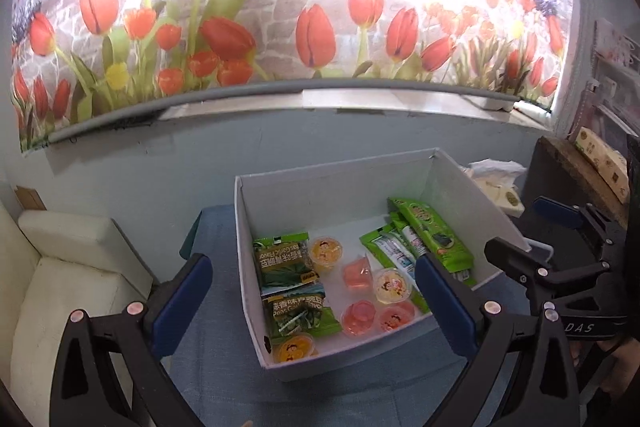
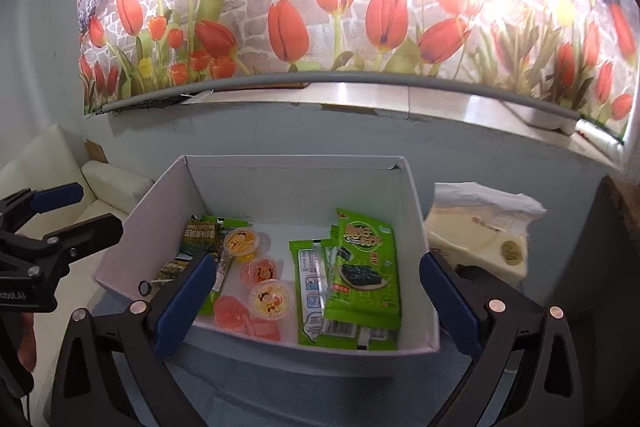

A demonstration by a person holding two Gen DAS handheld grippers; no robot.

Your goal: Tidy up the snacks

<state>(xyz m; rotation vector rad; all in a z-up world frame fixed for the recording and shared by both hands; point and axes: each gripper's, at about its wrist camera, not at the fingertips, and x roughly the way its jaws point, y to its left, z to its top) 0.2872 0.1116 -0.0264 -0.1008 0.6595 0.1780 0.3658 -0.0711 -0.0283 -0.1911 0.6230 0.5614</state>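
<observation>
Both grippers angled down toward the white box (image 1: 256, 227) on the blue cloth (image 1: 208, 347), one on either side of it.

Left gripper (image 1: 316, 307): I read the jaws as spread wide, blue pads far apart, nothing between them but the view into the box. It sits back from the box's near wall. In the right wrist view it shows at the far left edge, side on, with part of a hand (image 2: 24, 347) below it.

Right gripper (image 2: 316, 303): jaws likewise fully apart, empty, framing the box from the near side. From the left wrist view it appears at the right, beside the box's right wall.

Snacks all lie inside the box. Green pea packets (image 1: 288, 267) along the left wall, seaweed packets (image 2: 368, 267) stacked along the right wall, jelly cups (image 1: 394, 285) in orange and pink clustered between them on the floor of the box.

Tissue pack (image 2: 480, 239) just right of the box. White sofa (image 1: 60, 267) to the left. Tulip mural (image 1: 280, 7) on the wall behind.
</observation>
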